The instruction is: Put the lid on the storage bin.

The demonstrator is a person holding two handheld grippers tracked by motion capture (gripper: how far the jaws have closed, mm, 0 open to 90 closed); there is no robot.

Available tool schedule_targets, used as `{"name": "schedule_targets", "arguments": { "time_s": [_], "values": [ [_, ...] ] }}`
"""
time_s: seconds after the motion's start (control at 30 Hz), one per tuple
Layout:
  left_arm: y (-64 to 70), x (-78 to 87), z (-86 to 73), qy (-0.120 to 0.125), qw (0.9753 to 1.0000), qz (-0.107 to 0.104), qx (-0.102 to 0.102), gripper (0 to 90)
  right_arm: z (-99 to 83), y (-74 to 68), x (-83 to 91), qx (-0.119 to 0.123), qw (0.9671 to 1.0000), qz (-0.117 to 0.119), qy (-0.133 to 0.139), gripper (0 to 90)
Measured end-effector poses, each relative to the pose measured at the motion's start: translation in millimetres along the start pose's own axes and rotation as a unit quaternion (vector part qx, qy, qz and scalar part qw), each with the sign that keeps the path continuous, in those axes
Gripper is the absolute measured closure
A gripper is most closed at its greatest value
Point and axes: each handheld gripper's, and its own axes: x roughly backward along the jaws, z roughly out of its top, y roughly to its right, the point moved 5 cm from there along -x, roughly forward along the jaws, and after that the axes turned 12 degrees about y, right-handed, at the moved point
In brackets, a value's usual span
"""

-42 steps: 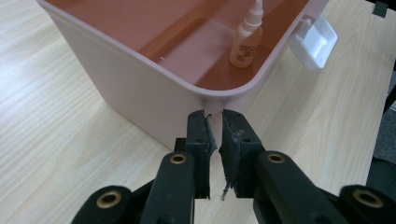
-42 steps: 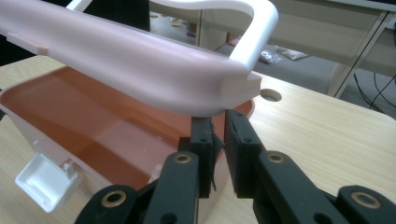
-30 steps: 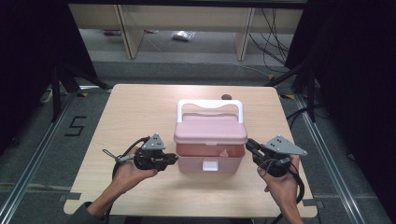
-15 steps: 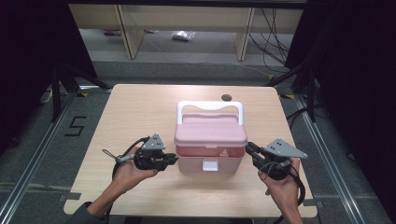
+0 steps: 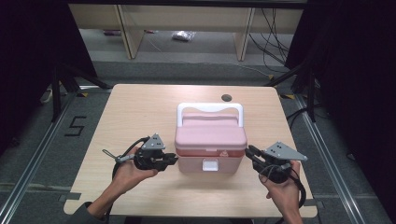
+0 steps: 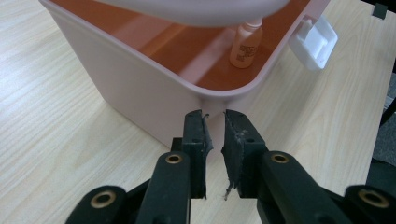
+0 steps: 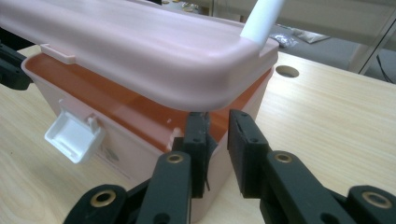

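A pink box [image 5: 210, 151] sits at the centre of the high view on the table [image 5: 140, 107], its lid [image 7: 140, 51] raised a little off the base and its white latch [image 7: 74, 133] hanging loose. The left gripper [image 5: 172, 160] is at the box's left corner, the right gripper [image 5: 251, 152] at its right; each has its jaws slightly apart with nothing between them. A small bottle [image 6: 244, 43], possibly a dropper, stands inside.

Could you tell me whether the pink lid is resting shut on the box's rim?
Apart. The right gripper view shows the lid raised above the box, with the orange inside visible through the gap along the front and side.
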Motion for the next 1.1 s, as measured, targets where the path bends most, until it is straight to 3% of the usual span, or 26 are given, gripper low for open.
{"name": "schedule_targets", "arguments": {
  "time_s": [0.23, 0.33, 0.43, 0.47, 0.63, 0.8, 0.9, 1.0, 1.03, 1.07, 1.1],
  "values": [
    [0.9, -1.3, 0.3, 0.009, 0.9999, 0.001, 0.009, 77.1, -8.8, 2.3, 0.1, 0.004, 0.9999, 0.000, -0.013, 75.2],
    [0.5, -1.2, 0.2, 0.009, 0.9999, 0.002, 0.009, 76.4, -12.8, 2.6, 1.2, -0.008, 0.9997, 0.006, -0.022, 73.6],
    [-1.0, -0.1, -0.5, 0.002, 1.0000, 0.002, 0.000, 75.7, -13.6, 6.4, 5.6, -0.023, 0.9995, -0.012, -0.019, 72.4],
    [-1.1, -0.2, -0.5, 0.002, 1.0000, 0.002, 0.001, 75.6, -12.9, 12.0, 5.8, 0.000, 0.9998, -0.014, -0.010, 72.2],
    [-1.9, -0.1, -0.9, 0.002, 1.0000, 0.006, 0.000, 74.6, -16.1, 17.0, 6.4, -0.010, 0.9996, -0.021, -0.015, 69.2],
    [-0.8, 0.5, -1.2, 0.013, 0.9999, 0.002, 0.008, 70.3, -19.8, 25.3, 2.7, -0.016, 0.9992, -0.032, -0.019, 60.9],
    [-0.8, 2.3, -2.4, 0.012, 0.9999, 0.003, 0.008, 65.6, -24.7, 30.2, 0.7, -0.031, 0.9985, -0.040, -0.021, 52.0],
    [0.9, 3.8, -3.8, 0.020, 0.9997, -0.004, 0.012, 60.2, -29.3, 30.5, 1.1, -0.063, 0.9967, -0.041, -0.031, 45.3],
    [1.5, 4.3, -4.5, 0.022, 0.9996, -0.007, 0.014, 58.4, -30.3, 32.5, 0.0, -0.053, 0.9976, -0.036, -0.026, 42.8],
    [2.5, 5.5, -5.3, 0.022, 0.9996, -0.005, 0.017, 56.7, -31.9, 29.6, 0.6, -0.072, 0.9962, -0.039, -0.030, 40.6],
    [2.7, 6.5, -6.4, 0.022, 0.9996, -0.009, 0.014, 54.5, -32.8, 32.2, 1.5, -0.059, 0.9970, -0.038, -0.033, 39.5]
  ]
}}
